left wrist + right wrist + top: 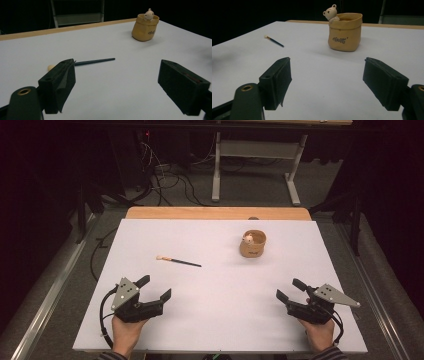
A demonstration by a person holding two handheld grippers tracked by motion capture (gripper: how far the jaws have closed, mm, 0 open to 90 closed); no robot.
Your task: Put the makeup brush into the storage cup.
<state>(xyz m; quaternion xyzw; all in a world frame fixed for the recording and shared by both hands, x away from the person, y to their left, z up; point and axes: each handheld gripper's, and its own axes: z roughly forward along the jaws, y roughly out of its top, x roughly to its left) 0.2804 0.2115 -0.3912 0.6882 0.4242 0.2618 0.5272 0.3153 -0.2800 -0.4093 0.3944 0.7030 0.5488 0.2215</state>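
Beyond the left claw (154, 288) (open), the brush (178, 261).

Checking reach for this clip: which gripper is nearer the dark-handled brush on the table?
Left. The left gripper sits just below the brush, jaws open. The right gripper rests near the table's right side, farther off, below the tan pot.

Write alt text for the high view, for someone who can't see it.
Two hands each hold an open black tool, the left tool and right tool, at the near edge of a white table. Farther back lie a thin dark brush and a tan pot with a small bear figure.
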